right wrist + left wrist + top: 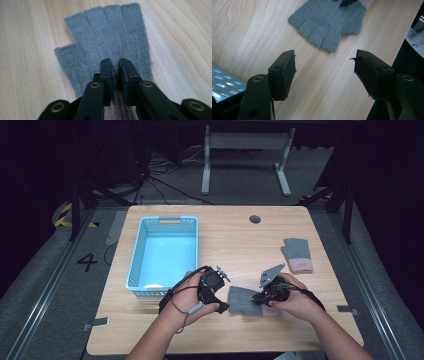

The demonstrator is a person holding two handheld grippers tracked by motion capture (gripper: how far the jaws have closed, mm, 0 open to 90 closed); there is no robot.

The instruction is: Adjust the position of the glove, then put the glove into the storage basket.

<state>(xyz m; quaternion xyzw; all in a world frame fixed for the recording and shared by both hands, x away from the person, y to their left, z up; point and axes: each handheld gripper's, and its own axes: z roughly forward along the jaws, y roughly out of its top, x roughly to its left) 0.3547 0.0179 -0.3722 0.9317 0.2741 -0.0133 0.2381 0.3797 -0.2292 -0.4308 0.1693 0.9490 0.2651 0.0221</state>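
Glove (245, 299) right of basket (165, 255)

The high view looks forward and down from above the desk's (235, 232) near edge, taking in its whole top. Each claw camera rides low and close, looking along its jaws. All three views share the grey glove (244, 299) (328, 21) (107, 37).
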